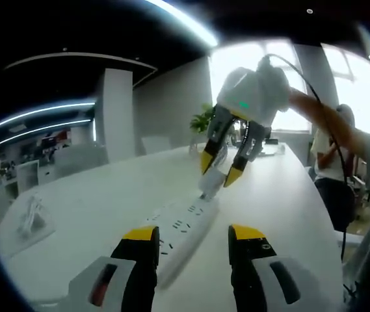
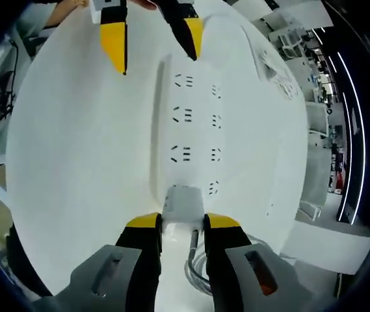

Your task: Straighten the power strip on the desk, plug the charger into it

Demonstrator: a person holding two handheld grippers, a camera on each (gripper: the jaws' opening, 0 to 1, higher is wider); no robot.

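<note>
A white power strip [image 1: 183,229] lies along the white desk [image 1: 93,201], its near end between my left gripper's [image 1: 192,234] open jaws, which do not touch it. My right gripper [image 1: 221,170] comes down from the upper right, shut on a small white charger [image 1: 211,183] held at the strip's far end. In the right gripper view the charger [image 2: 182,200] sits between my right gripper's [image 2: 183,222] jaws, against the end of the power strip [image 2: 191,117]. A grey cable [image 2: 195,255] trails from it. The left gripper [image 2: 152,39] hovers open over the other end. Whether the prongs are in a socket is hidden.
A clear-wrapped item [image 1: 32,218] lies on the desk's left part. A potted plant [image 1: 202,120] stands at the far end by the windows. A person [image 1: 331,156] stands at the right of the desk. Chairs [image 2: 315,162] line the desk's edge.
</note>
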